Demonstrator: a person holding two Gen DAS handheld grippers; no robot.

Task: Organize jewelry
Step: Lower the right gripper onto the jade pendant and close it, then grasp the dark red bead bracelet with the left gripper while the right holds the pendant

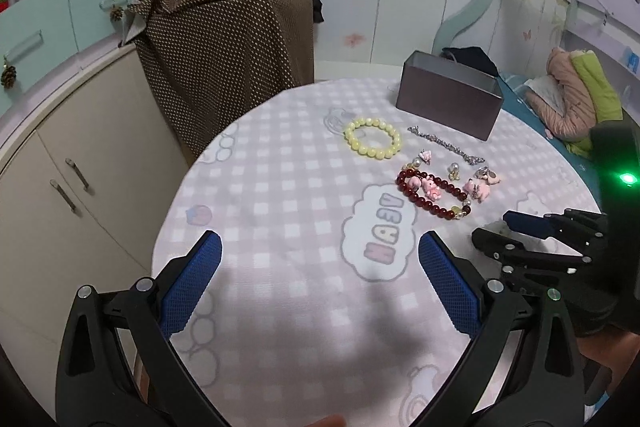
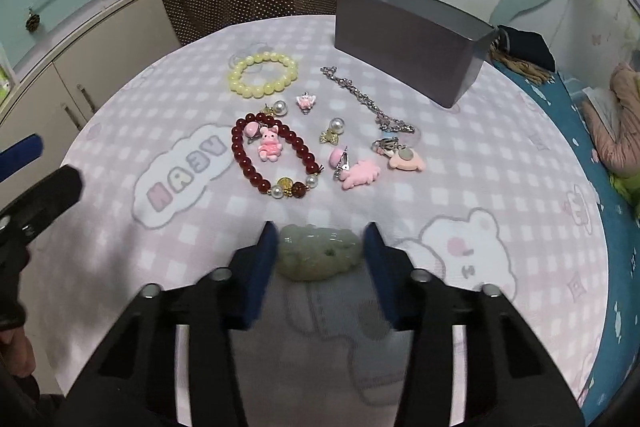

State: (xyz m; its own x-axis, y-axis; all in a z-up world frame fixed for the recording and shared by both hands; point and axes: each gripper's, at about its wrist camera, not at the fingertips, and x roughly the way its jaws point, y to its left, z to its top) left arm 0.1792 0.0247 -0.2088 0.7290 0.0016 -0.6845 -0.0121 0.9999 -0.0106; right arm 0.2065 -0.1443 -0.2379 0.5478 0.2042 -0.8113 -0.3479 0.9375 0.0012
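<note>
My right gripper (image 2: 320, 251) is shut on a pale green jade pendant (image 2: 316, 255), held just above the checked tablecloth (image 2: 480, 187). My left gripper (image 1: 320, 267) is open and empty over the near left of the table. Ahead lie a yellow bead bracelet (image 2: 262, 75), a dark red bead bracelet (image 2: 272, 157) around a pink rabbit charm (image 2: 269, 146), a silver chain (image 2: 366, 99), pearl earrings (image 2: 335, 129) and pink clips (image 2: 360, 173). A grey open box (image 2: 408, 39) stands at the back right. In the left wrist view the right gripper (image 1: 520, 231) is at the right.
A brown dotted cloth (image 1: 224, 55) hangs over something behind the table. Beige cabinets (image 1: 60, 167) stand at the left. A bed with a blue sheet and bedding (image 2: 608, 131) runs along the right side. The round table's edge curves near both grippers.
</note>
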